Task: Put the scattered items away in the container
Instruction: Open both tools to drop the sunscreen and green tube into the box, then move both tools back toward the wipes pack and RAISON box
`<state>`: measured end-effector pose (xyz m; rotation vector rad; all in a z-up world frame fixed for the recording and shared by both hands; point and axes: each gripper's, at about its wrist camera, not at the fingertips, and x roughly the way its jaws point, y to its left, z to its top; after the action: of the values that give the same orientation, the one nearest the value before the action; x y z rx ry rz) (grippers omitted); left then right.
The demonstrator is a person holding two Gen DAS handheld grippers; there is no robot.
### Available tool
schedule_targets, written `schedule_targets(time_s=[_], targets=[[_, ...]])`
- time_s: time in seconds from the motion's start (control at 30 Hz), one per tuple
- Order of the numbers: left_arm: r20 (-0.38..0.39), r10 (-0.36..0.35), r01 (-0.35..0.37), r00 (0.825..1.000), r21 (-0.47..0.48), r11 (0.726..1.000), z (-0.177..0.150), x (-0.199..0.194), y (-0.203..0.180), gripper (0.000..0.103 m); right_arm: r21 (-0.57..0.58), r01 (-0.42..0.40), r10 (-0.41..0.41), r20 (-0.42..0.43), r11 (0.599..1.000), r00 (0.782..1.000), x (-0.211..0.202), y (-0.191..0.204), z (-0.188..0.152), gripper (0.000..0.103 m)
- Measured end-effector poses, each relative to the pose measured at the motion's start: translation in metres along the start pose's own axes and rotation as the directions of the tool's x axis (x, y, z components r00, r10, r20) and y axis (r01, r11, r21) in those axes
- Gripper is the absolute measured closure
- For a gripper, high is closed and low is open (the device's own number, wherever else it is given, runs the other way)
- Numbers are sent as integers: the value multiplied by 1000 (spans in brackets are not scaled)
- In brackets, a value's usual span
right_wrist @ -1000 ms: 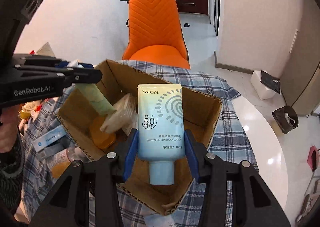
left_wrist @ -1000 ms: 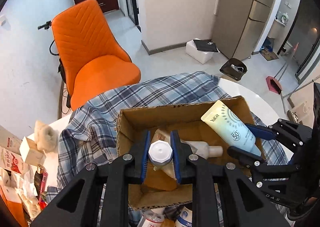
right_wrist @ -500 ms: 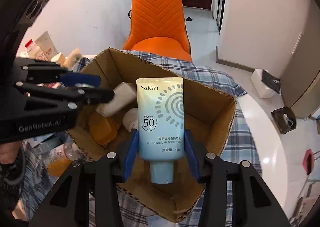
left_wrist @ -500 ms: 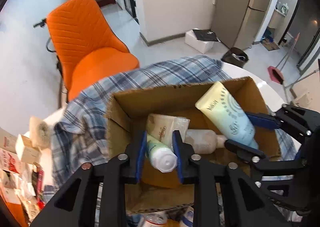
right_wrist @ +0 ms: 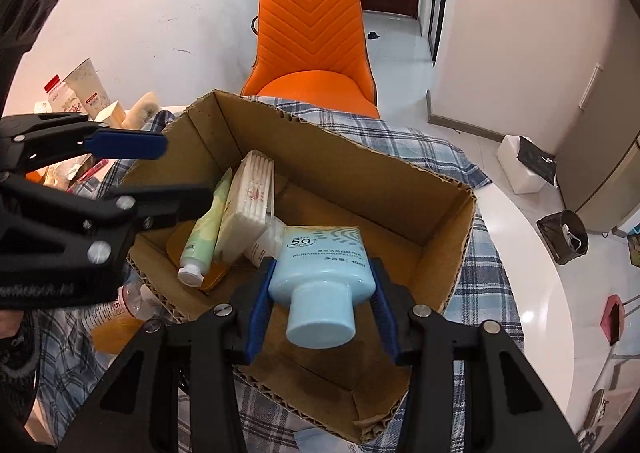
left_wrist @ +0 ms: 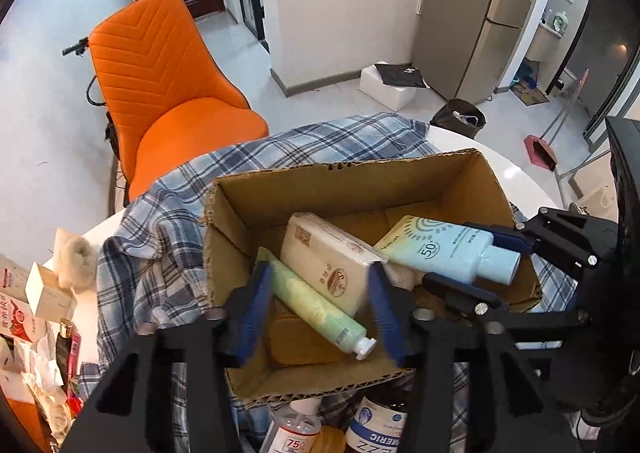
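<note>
I am holding both grippers over the cardboard box [left_wrist: 352, 189], which sits on the plaid cloth [left_wrist: 168, 237] in the middle of both views. The left gripper [left_wrist: 320, 305] has just been opening its jaws, and the green tube [left_wrist: 316, 305] is lying free between them on the other things in the box, leaning against the tissue pack [left_wrist: 328, 265]; I judge it is released so that it stays inside. The right gripper [right_wrist: 320, 293] is gripping the blue sunscreen tube [right_wrist: 320, 269] near its cap, tilted down into the box, probably so I can lay it beside the others. Two bottles [left_wrist: 296, 429] are waiting at the lower edge of the left view, outside the box.
</note>
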<state>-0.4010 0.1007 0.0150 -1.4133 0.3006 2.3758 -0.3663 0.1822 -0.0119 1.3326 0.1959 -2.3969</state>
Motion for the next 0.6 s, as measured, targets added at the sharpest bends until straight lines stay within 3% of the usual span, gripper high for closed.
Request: schedule_targets(time_s=[0.2, 0.3, 0.37, 0.5, 0.6], targets=[[-2, 16, -16, 1000, -15, 1000, -7, -3, 2, 33, -3, 23, -23, 15, 1000, 1000, -6, 1, -1, 58], [3, 14, -14, 1000, -25, 1000, -11, -6, 3, 29, 8, 34, -34, 34, 999, 999, -15, -2, -3, 44], [16, -14, 14, 1000, -23, 1000, -17, -8, 3, 16, -1, 58, -58, 60, 998, 997, -26, -1, -5, 36], [44, -104, 107, 994, -72, 992, -36, -13, 14, 16, -17, 88, -85, 153, 996, 985, -54, 0, -14, 22], [105, -128, 141, 986, -124, 982, -46, -24, 26, 16, -9, 92, -88, 217, 996, 972, -76, 0, -23, 13]])
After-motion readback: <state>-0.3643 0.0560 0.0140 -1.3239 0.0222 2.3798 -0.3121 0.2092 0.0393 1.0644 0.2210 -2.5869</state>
